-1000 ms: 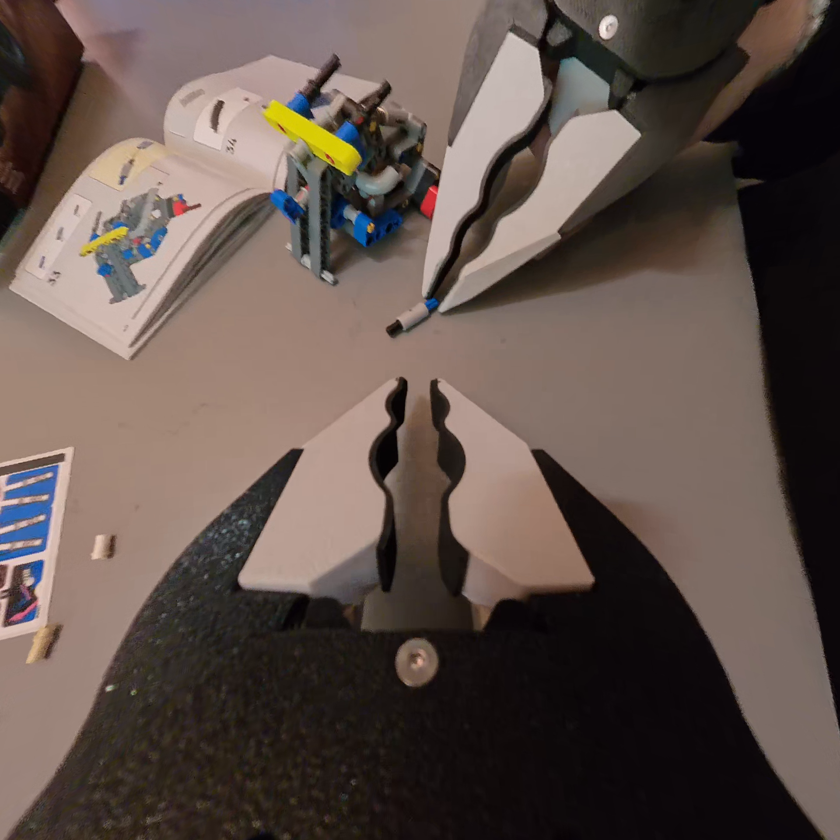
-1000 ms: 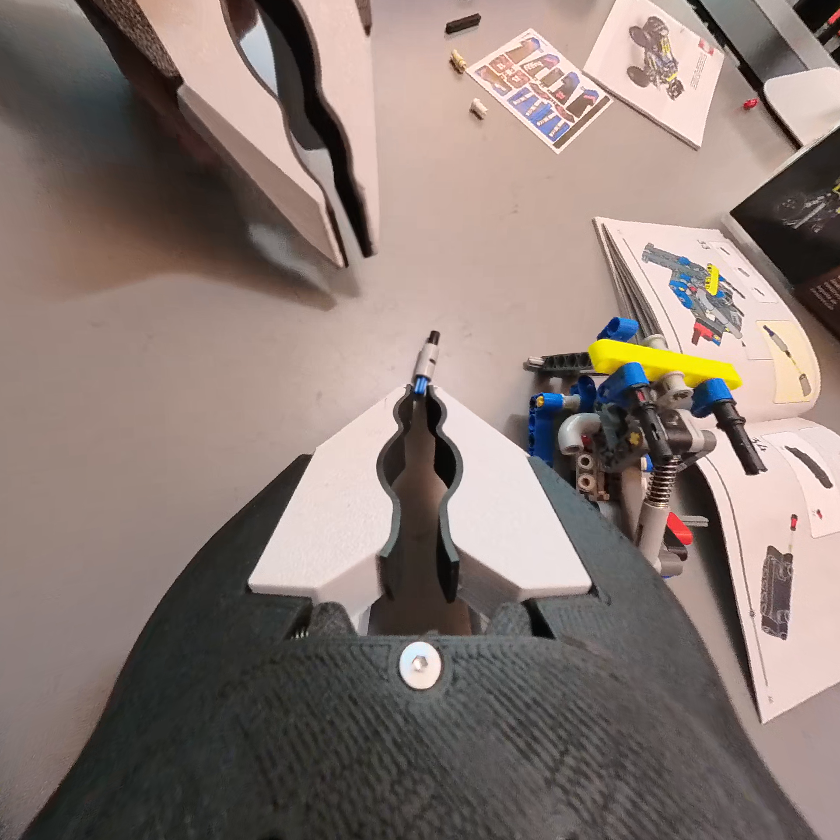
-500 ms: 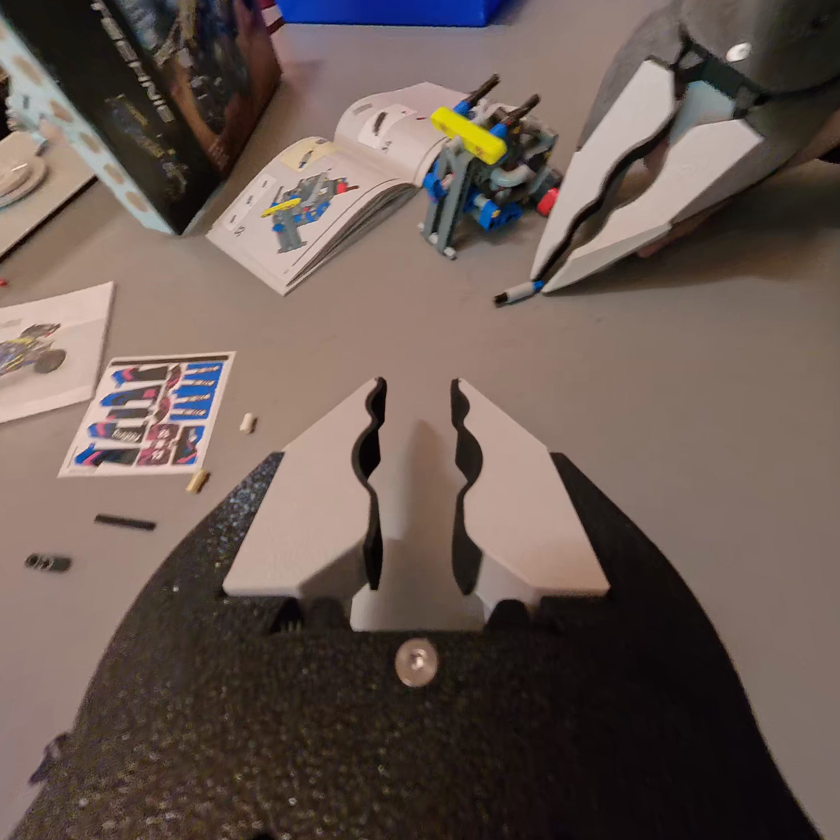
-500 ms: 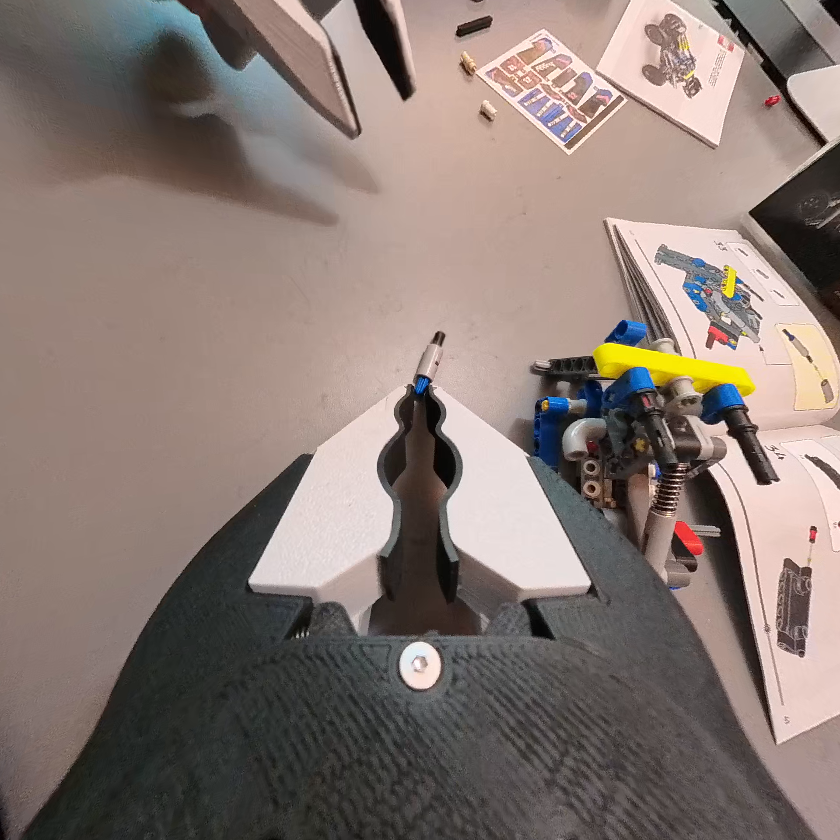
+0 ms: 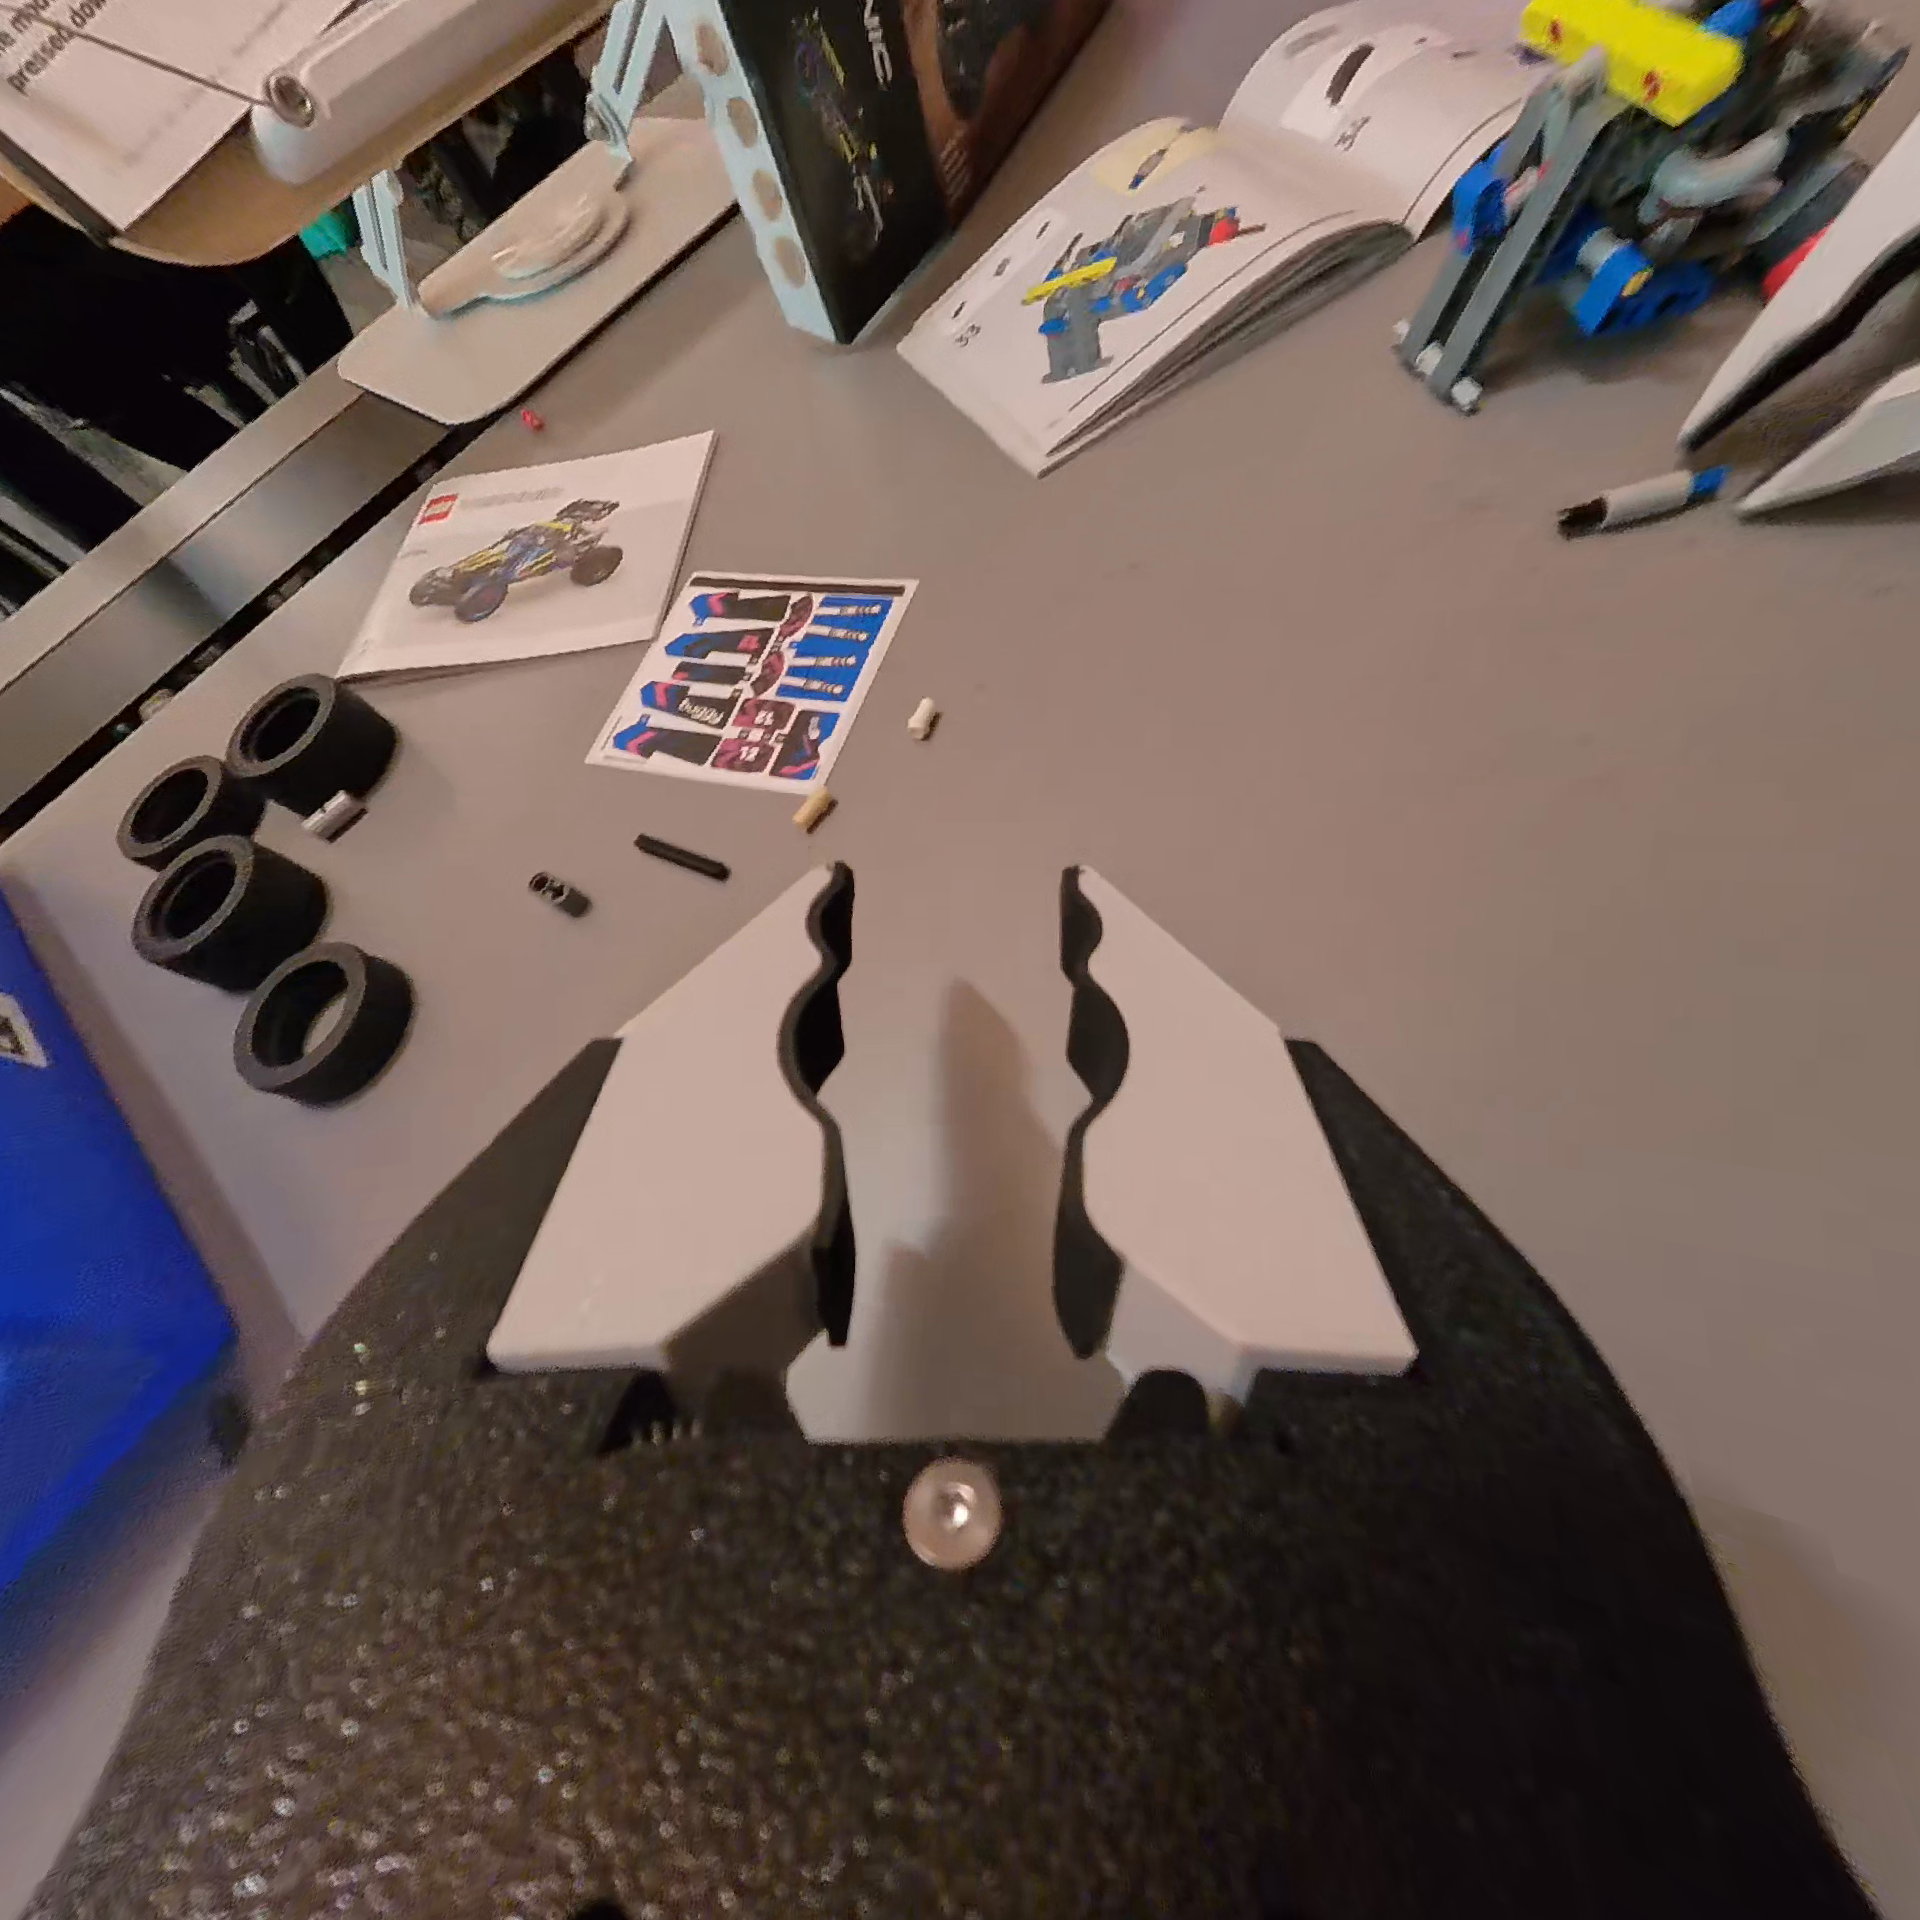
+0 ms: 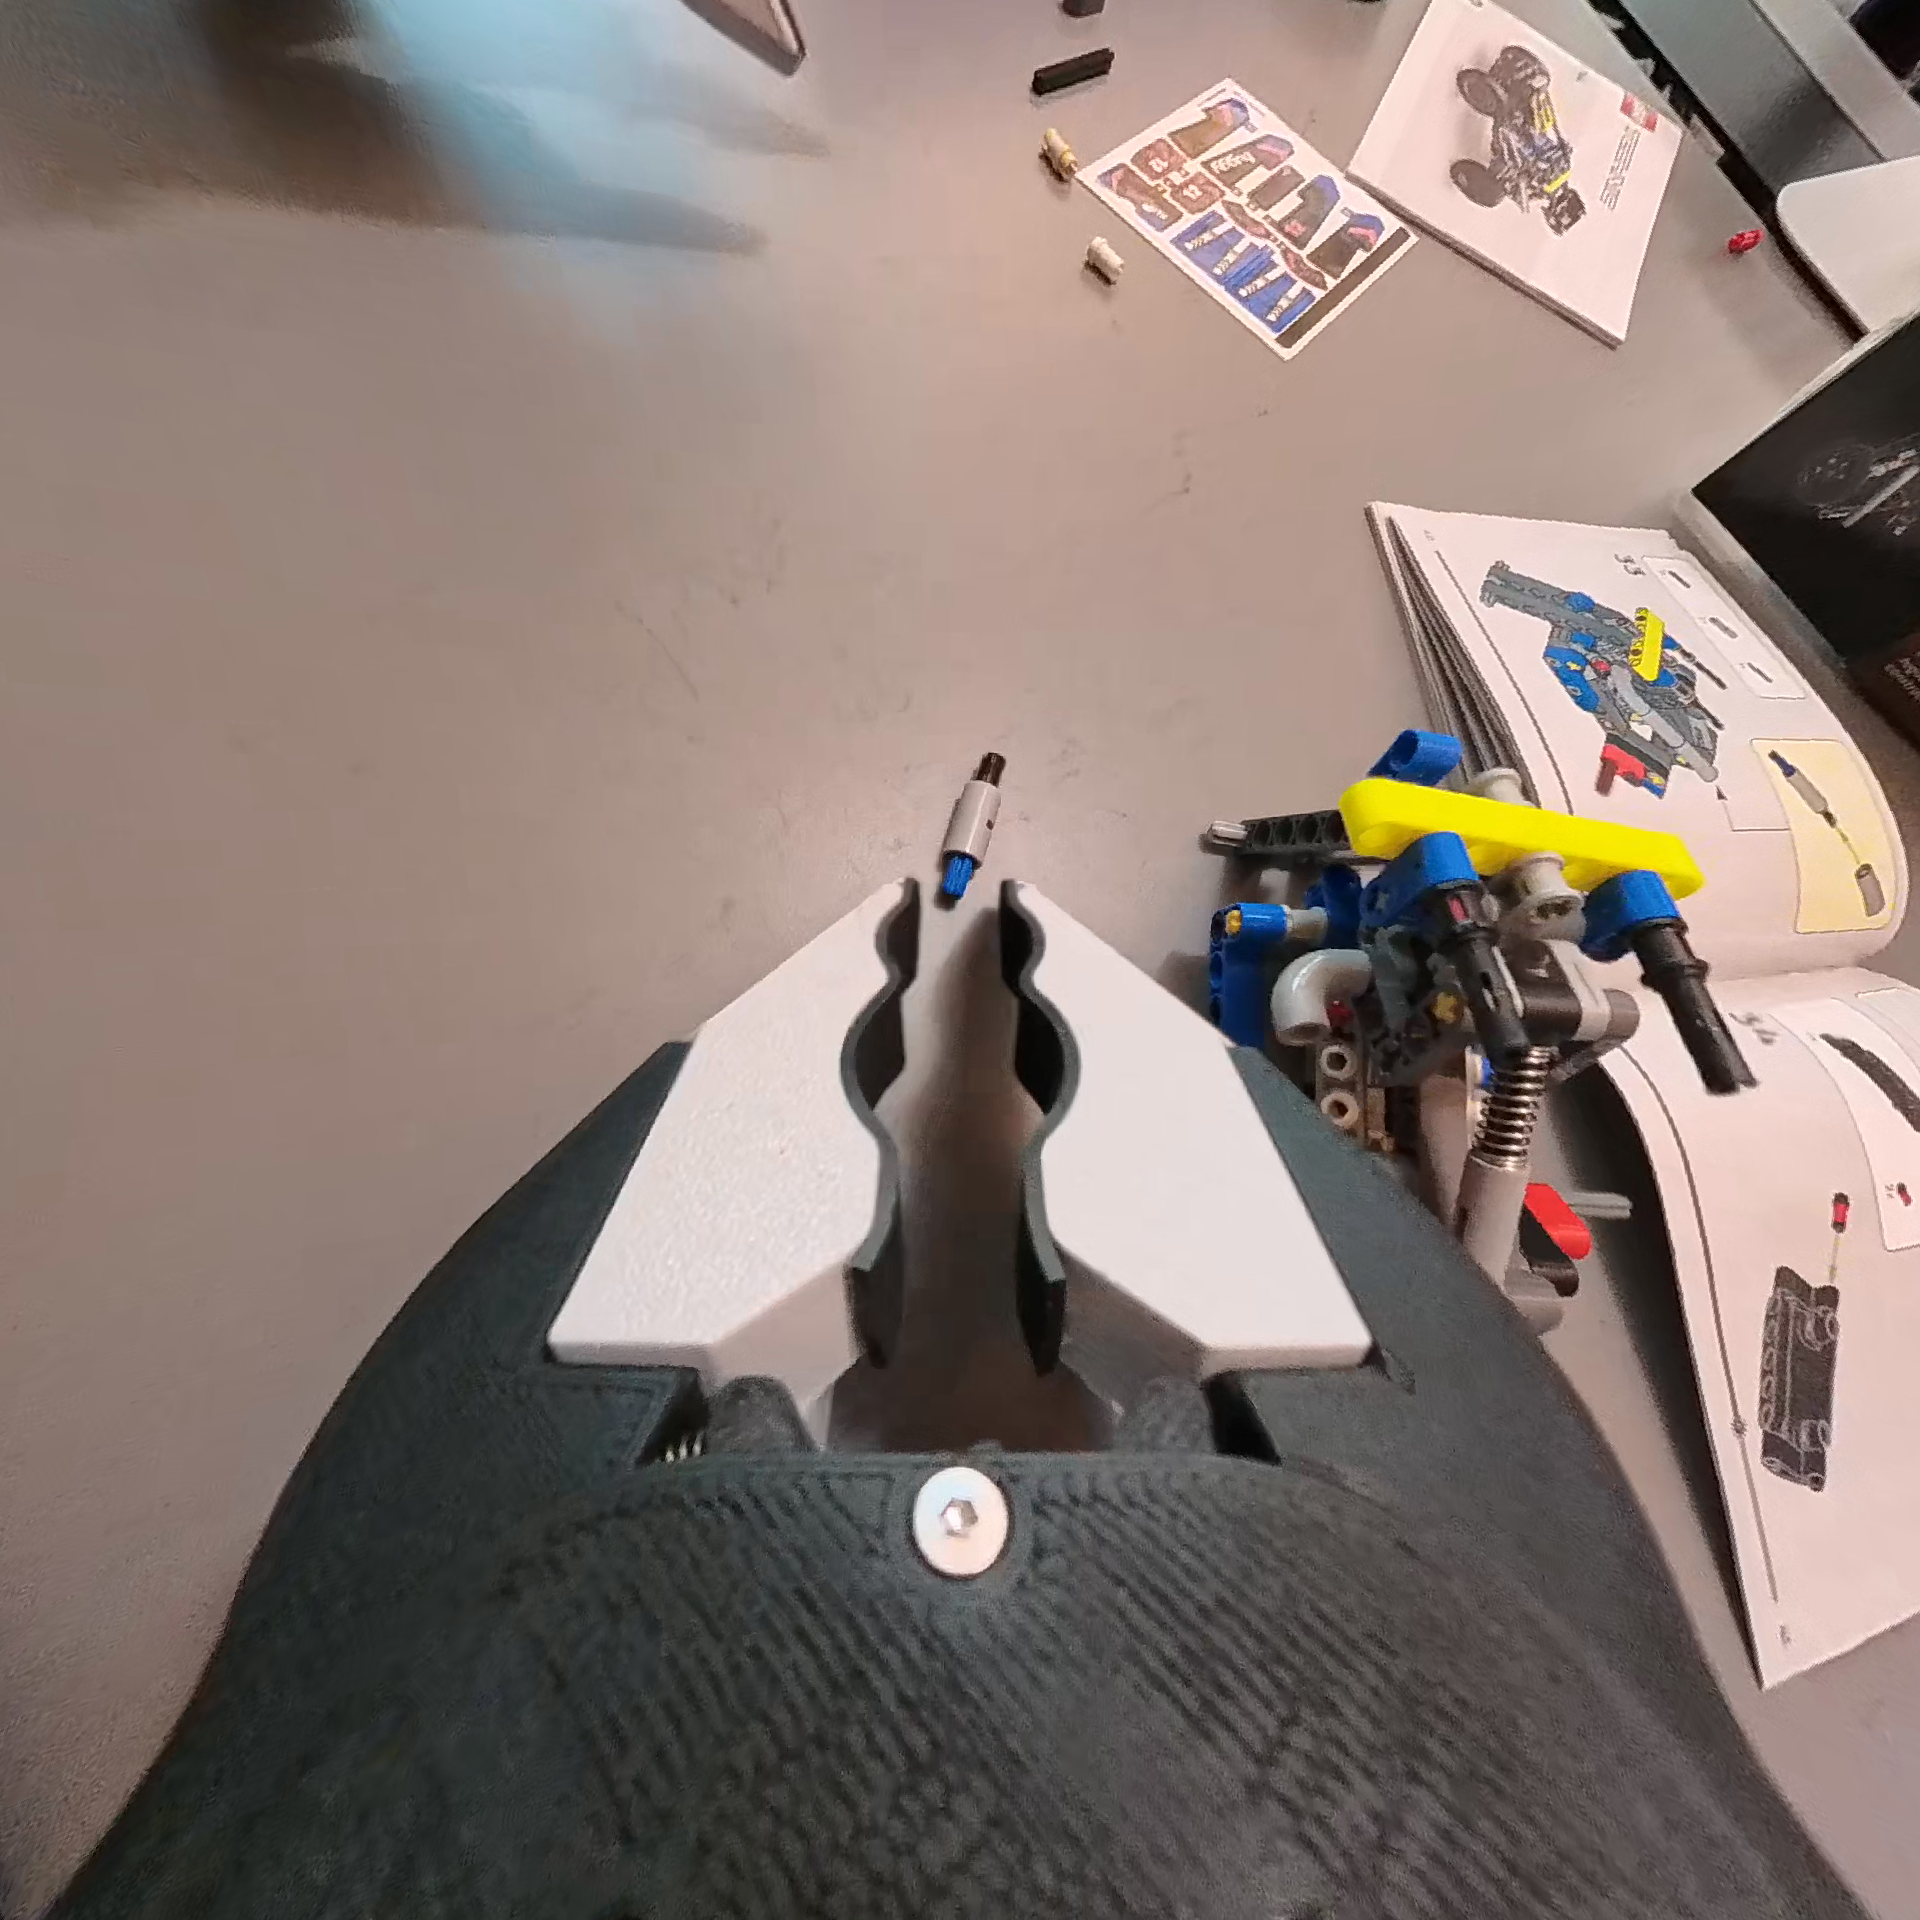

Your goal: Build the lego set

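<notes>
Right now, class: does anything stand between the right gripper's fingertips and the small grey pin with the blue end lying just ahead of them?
Nothing visible does. The right gripper is open, and the pin lies on bare table, its blue end just ahead of the fingertips. The brick model stands off to one side.

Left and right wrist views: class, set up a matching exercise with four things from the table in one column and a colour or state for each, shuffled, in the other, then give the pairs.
Things:
1. sticker sheet
2. tyres
3. instruction booklet
4. small pin

States:
A. lying open
B. grey sleeve, blue end, just ahead of the right gripper
C. flat, blue and black
D. black, grouped in four

Pairs: 1-C, 2-D, 3-A, 4-B
</notes>
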Demonstrator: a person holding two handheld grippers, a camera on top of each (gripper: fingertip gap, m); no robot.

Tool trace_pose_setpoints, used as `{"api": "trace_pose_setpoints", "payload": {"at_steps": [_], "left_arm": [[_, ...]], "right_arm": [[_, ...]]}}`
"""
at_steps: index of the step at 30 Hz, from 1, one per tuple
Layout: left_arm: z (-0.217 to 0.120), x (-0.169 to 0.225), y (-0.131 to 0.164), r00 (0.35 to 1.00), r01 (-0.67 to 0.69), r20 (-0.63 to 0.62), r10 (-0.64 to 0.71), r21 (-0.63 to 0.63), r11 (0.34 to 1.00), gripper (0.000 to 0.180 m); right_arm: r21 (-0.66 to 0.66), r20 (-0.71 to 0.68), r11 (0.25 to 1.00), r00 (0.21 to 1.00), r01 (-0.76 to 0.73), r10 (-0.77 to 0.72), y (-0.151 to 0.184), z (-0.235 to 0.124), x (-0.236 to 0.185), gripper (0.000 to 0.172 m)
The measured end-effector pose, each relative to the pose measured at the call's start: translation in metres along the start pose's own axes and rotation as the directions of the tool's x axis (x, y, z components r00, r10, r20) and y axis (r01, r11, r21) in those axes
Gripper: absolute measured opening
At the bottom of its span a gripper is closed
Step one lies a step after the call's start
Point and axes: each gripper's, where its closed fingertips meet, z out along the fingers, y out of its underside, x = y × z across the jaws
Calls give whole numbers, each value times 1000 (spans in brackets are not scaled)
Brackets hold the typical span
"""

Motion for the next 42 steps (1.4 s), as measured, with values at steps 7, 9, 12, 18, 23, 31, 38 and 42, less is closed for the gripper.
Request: {"api": "trace_pose_setpoints", "payload": {"at_steps": [7, 9, 12, 18, 23, 31, 38, 42], "left_arm": [[6, 10, 1, 998, -49, -35, 48, -29, 998, 30], [10, 16, -1, 996, -77, -52, 75, -30, 997, 29], [15, 25, -2, 992, -106, -76, 103, -34, 994, 29], [22, 40, -10, 986, -123, -117, 120, -12, 992, 28], [26, 49, -15, 979, -142, -145, 140, -2, 990, 28], [30, 58, -18, 973, -156, -172, 154, 5, 988, 27], [31, 62, -17, 970, -149, -192, 146, -4, 989, 27], [34, 66, -17, 966, -151, -213, 145, -9, 989, 26]], "right_arm": [[1, -8, 1000, 1000, -7, 7, 1, -2, 2, 17], [-2, -11, 1000, 1000, -11, 11, -1, 2, 1, 14], [-11, -15, 1000, 1000, -19, 19, -4, 6, 1, 6], [-18, -26, 999, 999, -40, 40, -6, 11, 5, 2], [-18, -31, 999, 999, -32, 32, -6, 11, 5, 2], [-18, -31, 999, 999, -29, 28, -5, 10, 4, 2], [-16, -30, 1000, 999, -20, 19, -5, 10, 4, 2], [-14, -30, 1000, 999, -14, 14, -6, 10, 4, 2]]}}
